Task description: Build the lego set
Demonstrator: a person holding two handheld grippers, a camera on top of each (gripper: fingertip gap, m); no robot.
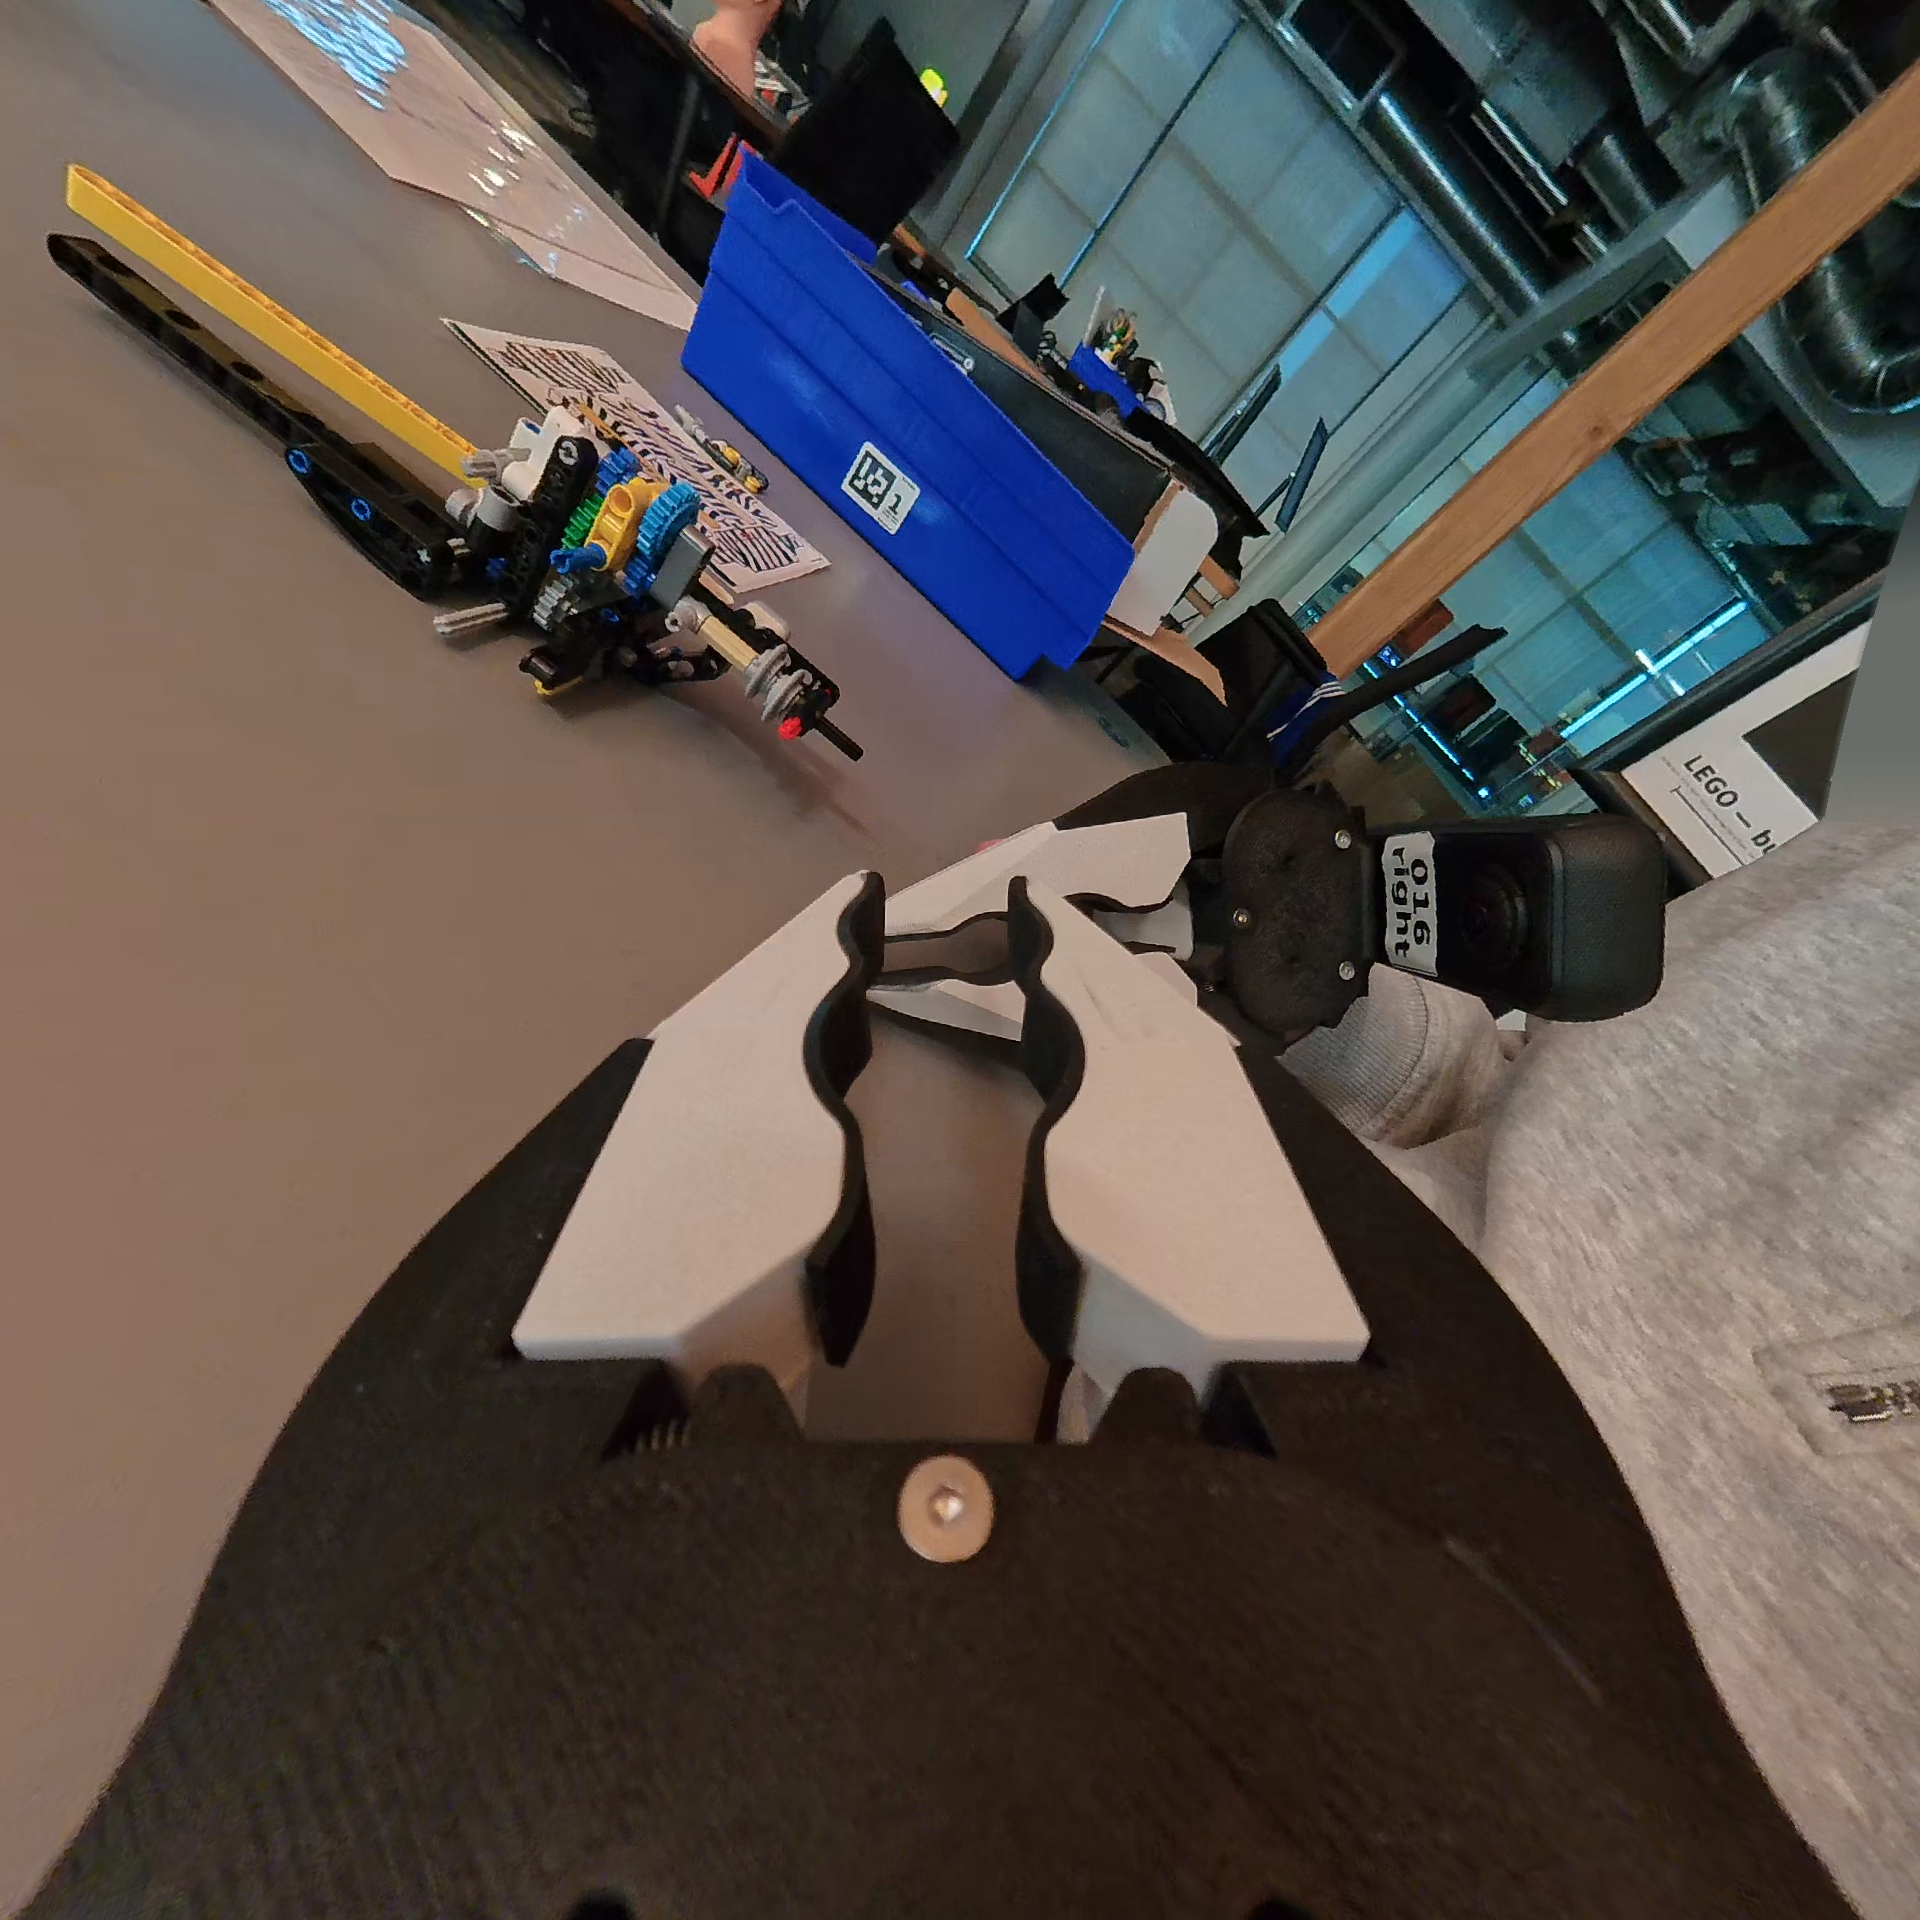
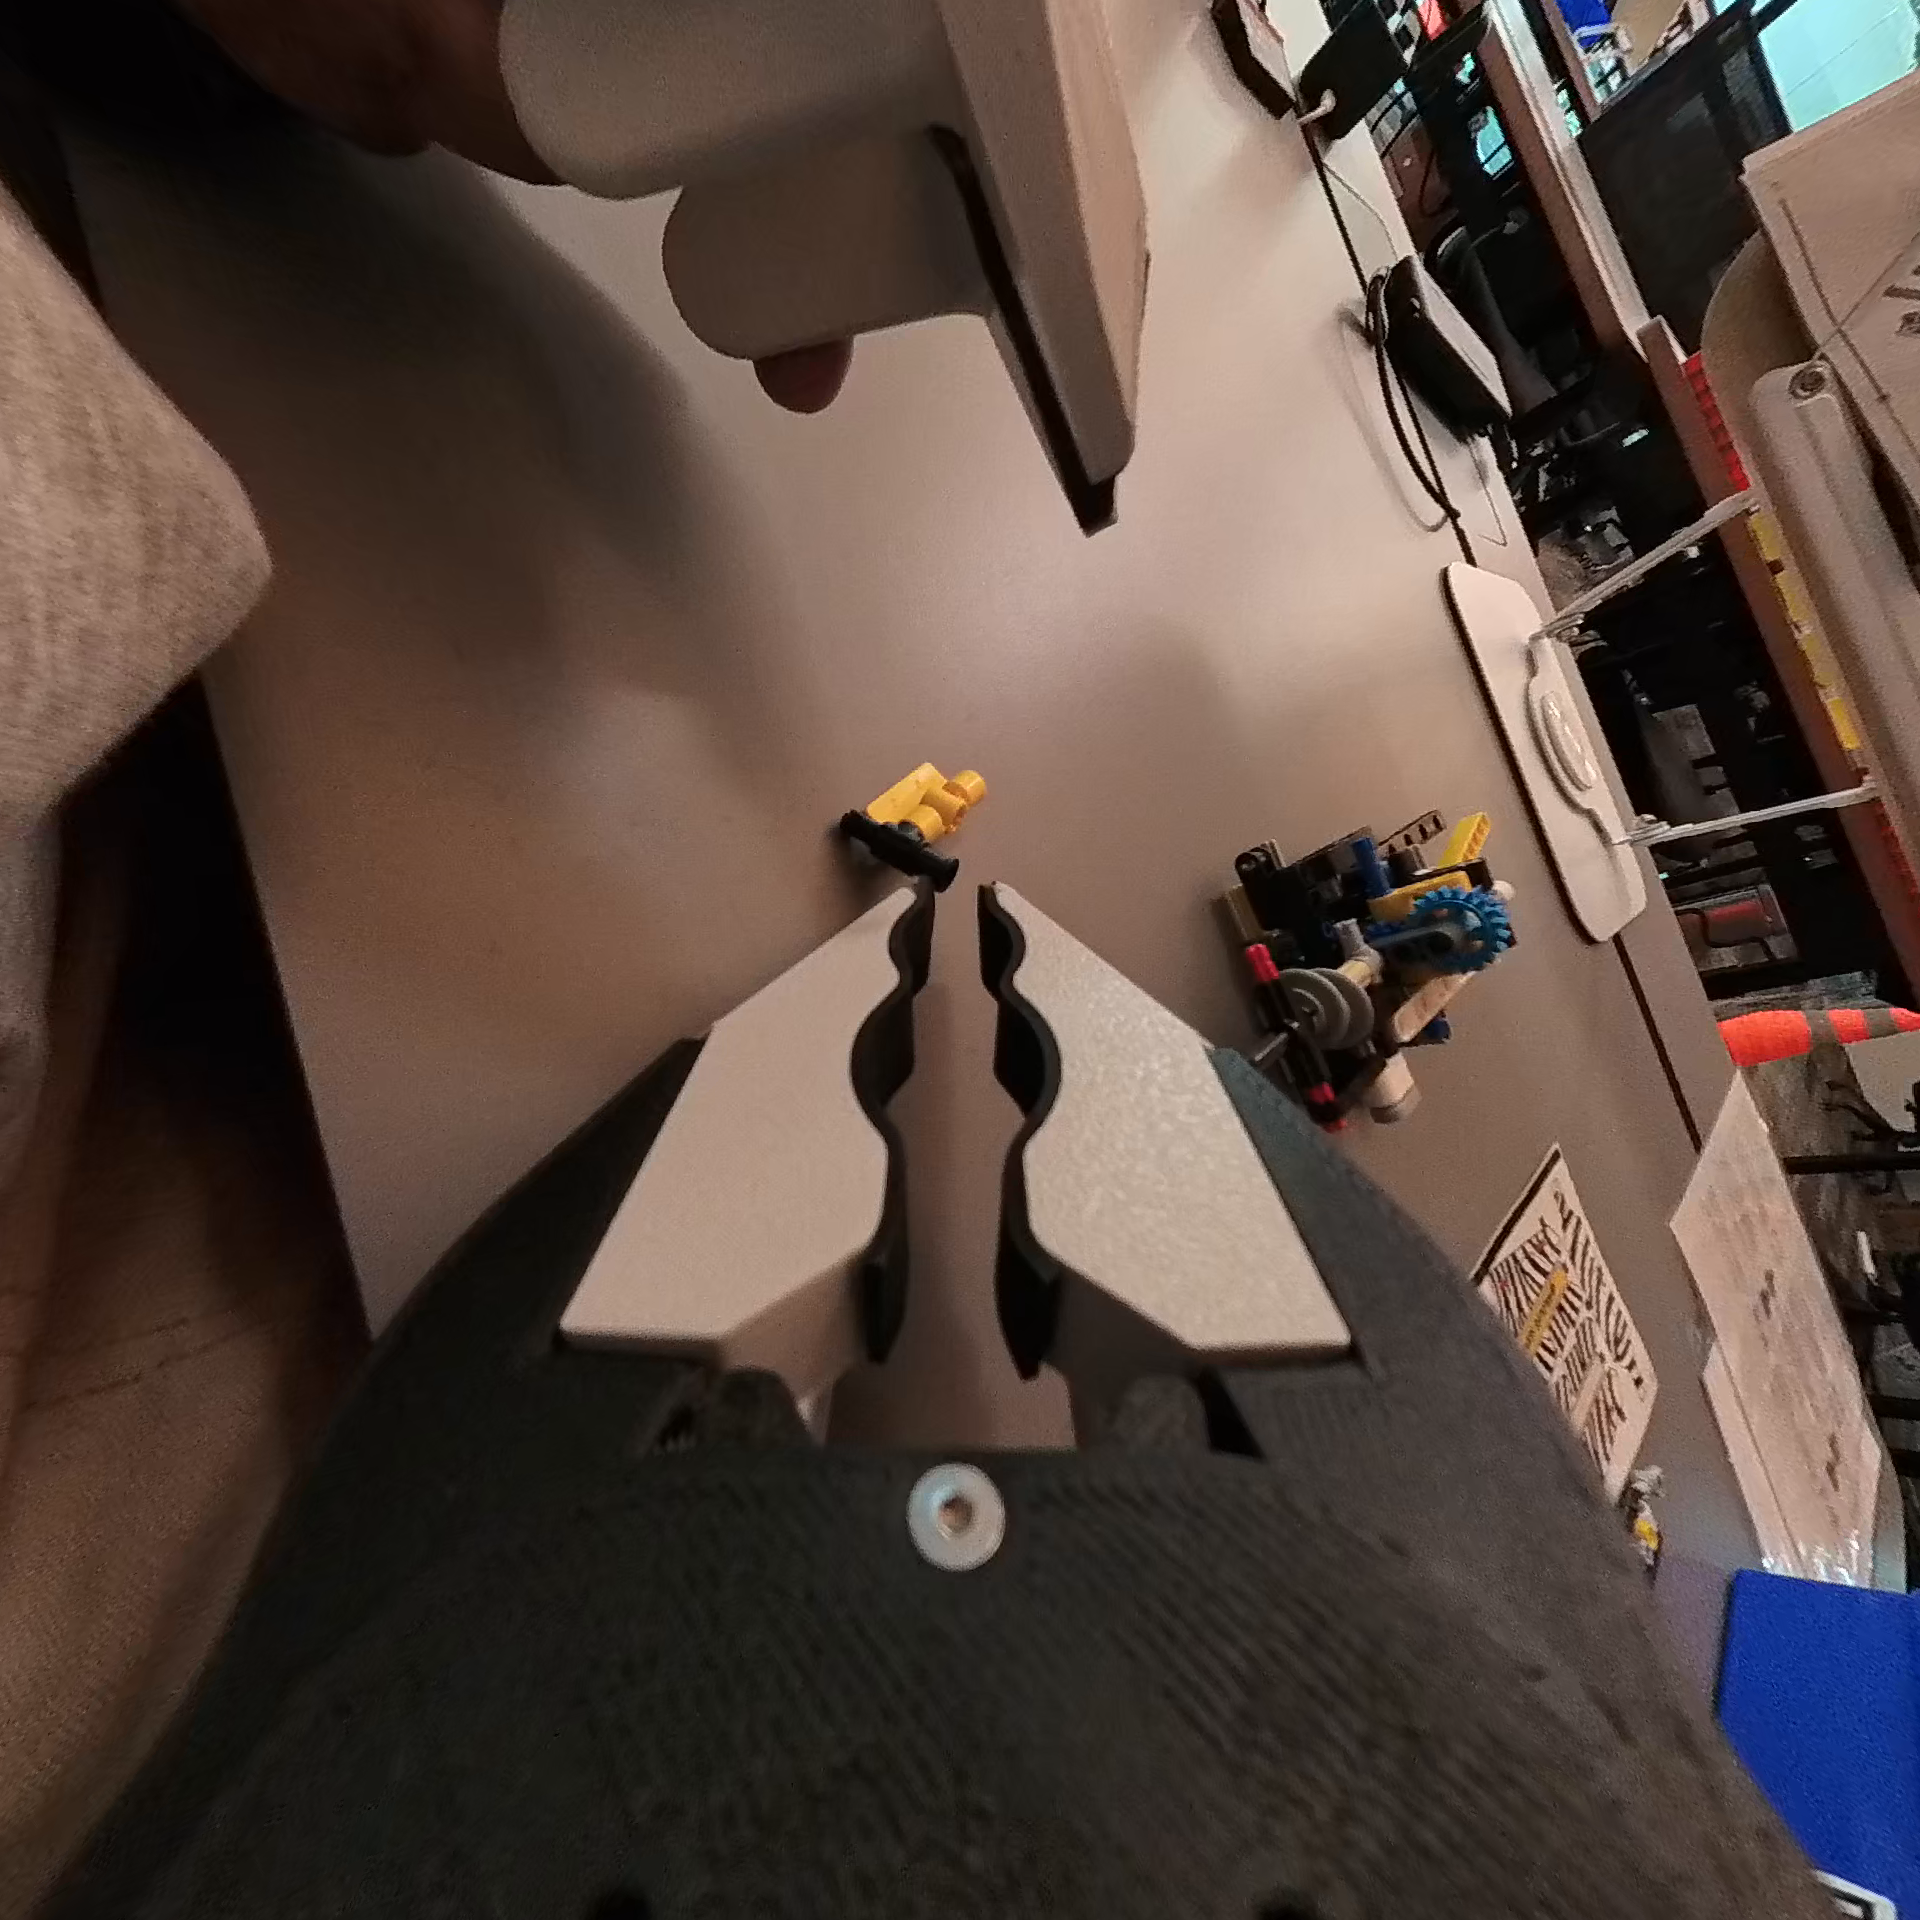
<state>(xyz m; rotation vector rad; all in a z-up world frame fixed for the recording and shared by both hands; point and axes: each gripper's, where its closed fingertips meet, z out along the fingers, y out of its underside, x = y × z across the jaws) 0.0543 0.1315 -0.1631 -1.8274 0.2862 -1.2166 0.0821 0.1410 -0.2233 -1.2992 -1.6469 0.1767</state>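
The part-built lego model (image 1: 623, 561) lies on the grey table (image 1: 312, 935), with a long yellow beam (image 1: 260, 312) and a black beam (image 1: 208, 353) sticking out of it. It also shows in the right wrist view (image 2: 1361, 956). A small yellow piece with a black pin (image 2: 914, 816) lies alone on the table. My right gripper (image 2: 954, 894) is slightly open and empty, its tips right at the black pin. My left gripper (image 1: 948, 899) is open and empty, low over the table. It points at the right gripper's fingers (image 1: 1101, 862).
A blue bin (image 1: 894, 447) stands behind the model, its corner also in the right wrist view (image 2: 1818, 1745). A striped sticker sheet (image 2: 1569, 1309) and an instruction booklet (image 2: 1766, 1351) lie near the model. A person's grey sleeve (image 1: 1662, 1247) is on the right. One left gripper finger (image 2: 1060, 260) hangs above. There is about 7 cm between the tips of the two grippers. My right tips are roughly 20 cm from the long yellow beam (image 1: 260, 312).
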